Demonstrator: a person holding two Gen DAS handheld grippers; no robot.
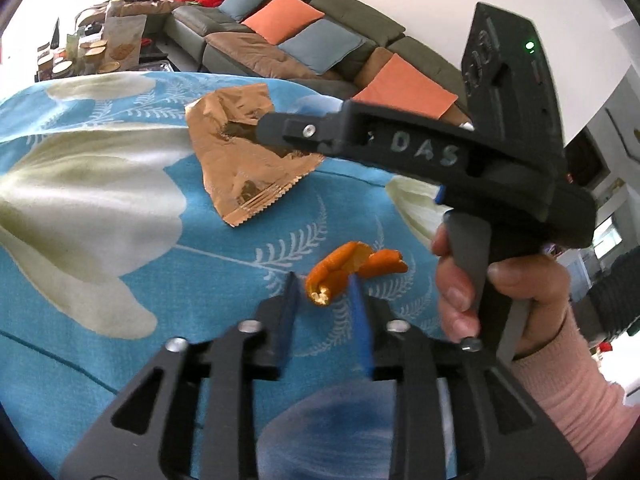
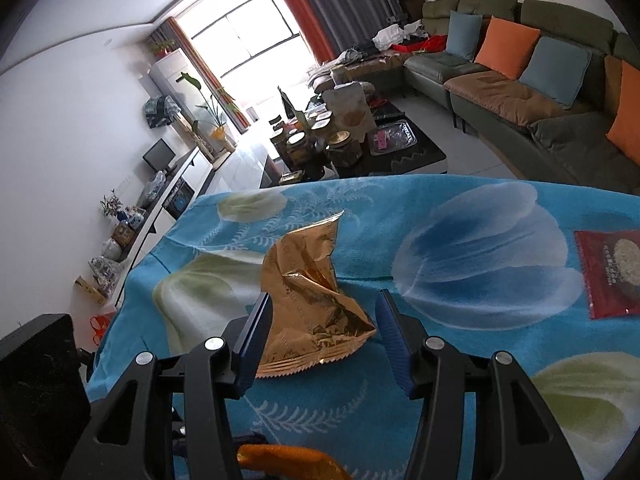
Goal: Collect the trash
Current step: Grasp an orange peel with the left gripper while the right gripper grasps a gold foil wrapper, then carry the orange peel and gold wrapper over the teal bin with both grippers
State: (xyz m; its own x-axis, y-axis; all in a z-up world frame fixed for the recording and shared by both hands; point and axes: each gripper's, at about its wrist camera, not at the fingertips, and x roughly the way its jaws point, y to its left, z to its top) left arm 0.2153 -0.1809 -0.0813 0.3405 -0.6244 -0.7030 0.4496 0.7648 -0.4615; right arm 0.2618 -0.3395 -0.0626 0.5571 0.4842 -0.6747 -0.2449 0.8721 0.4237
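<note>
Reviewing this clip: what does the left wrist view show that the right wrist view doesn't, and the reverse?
Left wrist only: the left gripper with a curl of orange peel between its blue pads, and the person's hand on the right gripper's handle.

Right wrist only: the red packet lying near the right edge, and the window.

Both: the gold wrapper, which the right gripper straddles with open jaws, the floral blue tablecloth and the sofa.
</note>
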